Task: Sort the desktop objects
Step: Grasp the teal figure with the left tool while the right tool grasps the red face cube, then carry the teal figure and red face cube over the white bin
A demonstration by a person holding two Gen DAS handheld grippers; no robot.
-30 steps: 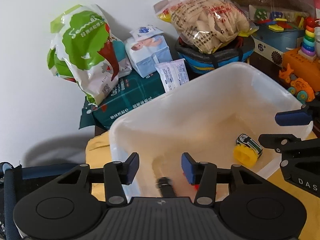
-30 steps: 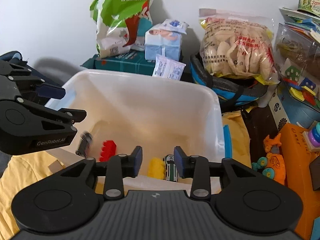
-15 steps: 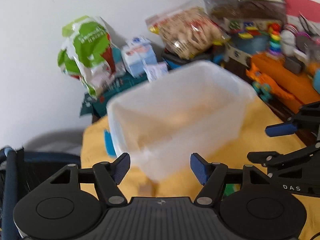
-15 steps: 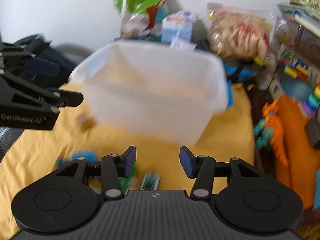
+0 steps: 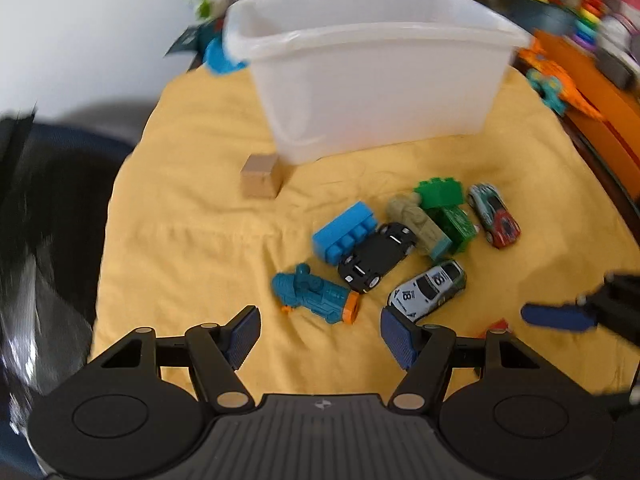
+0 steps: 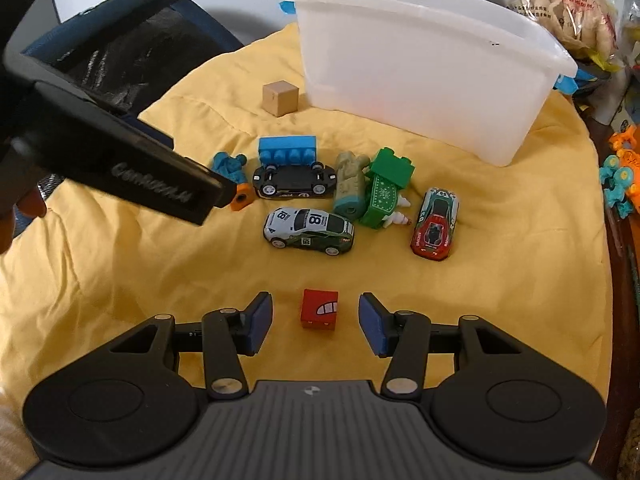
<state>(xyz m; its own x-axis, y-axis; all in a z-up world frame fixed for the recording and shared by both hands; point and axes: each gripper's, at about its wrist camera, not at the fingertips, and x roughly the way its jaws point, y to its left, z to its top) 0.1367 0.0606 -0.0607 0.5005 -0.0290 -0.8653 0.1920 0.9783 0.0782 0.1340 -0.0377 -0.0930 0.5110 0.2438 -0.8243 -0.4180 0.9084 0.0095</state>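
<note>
A white plastic bin point(image 5: 372, 68) point(image 6: 424, 80) stands at the back of a yellow cloth point(image 5: 192, 240) point(image 6: 120, 280). Toys lie in front of it: a blue brick point(image 5: 344, 232) point(image 6: 287, 150), a black car point(image 5: 378, 256) point(image 6: 294, 180), a white number 18 car point(image 5: 428, 288) point(image 6: 308, 226), a red car point(image 5: 494, 220) point(image 6: 436, 224), a green brick point(image 5: 440, 192) point(image 6: 390, 168), a teal toy point(image 5: 316, 294) and a tan cube point(image 5: 260, 176) point(image 6: 280, 98). My left gripper point(image 5: 320, 336) is open just short of the teal toy. My right gripper point(image 6: 316, 322) is open, jaws on either side of a red block point(image 6: 319, 309).
Snack bags point(image 6: 560, 0) and boxes are piled behind the bin. Orange and teal toys point(image 5: 560, 84) point(image 6: 620, 176) lie off the cloth to the right. A dark chair point(image 6: 120, 48) stands at the left. The left gripper's body point(image 6: 120, 168) crosses the right wrist view.
Both grippers have pulled back from over the bin and dropped low above the cloth. The toy pile is now in view, and both jaws have opened wider.
</note>
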